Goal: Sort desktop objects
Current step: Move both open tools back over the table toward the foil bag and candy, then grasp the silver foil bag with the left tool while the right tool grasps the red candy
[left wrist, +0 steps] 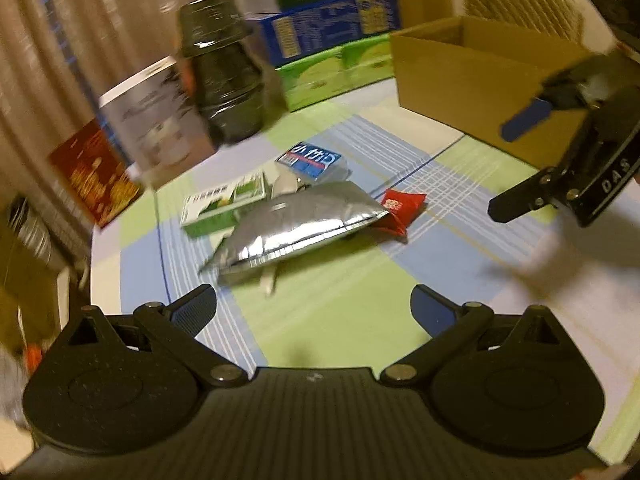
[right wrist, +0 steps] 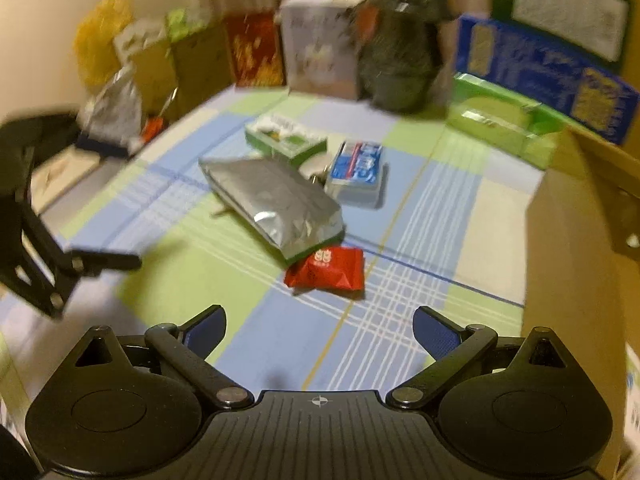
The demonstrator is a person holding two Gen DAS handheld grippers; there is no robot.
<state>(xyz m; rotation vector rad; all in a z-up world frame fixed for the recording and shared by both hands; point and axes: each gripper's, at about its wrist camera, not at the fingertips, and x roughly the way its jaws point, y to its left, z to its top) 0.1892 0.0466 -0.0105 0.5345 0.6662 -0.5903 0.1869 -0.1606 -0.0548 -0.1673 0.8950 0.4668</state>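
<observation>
**Both hand-held grippers spread and empty over a cluttered checked counter**

The left hand-held gripper (left wrist: 314, 304) hangs above the counter (left wrist: 360, 320), its two fingers spread wide with nothing between them. Ahead of it, the loose items lie in a small heap on the blue, green and white checked cloth.

Going left to right in the left wrist view: a green and white box (left wrist: 224, 206) lies flat, and just beside it a blue and white packet (left wrist: 310, 160) sits a little farther back. A silver foil pouch (left wrist: 296, 226) lies in front of both, with one end resting over a red packet (left wrist: 400, 208).

Along the back edge stand a red carton (left wrist: 94, 176), a white and grey carton (left wrist: 156, 120), a dark wrapped tub (left wrist: 224, 72), then a blue box (left wrist: 328, 24) stacked on a green box (left wrist: 332, 72).

At the right stands an open cardboard box (left wrist: 472, 76). Only its rim and outer wall show, so what is inside it cannot be told.

The right hand-held gripper (right wrist: 320, 328) is also spread apart and empty, hovering near the red packet (right wrist: 326, 270), with the cardboard box wall (right wrist: 572, 280) close on its right. Both views are blurred.
</observation>
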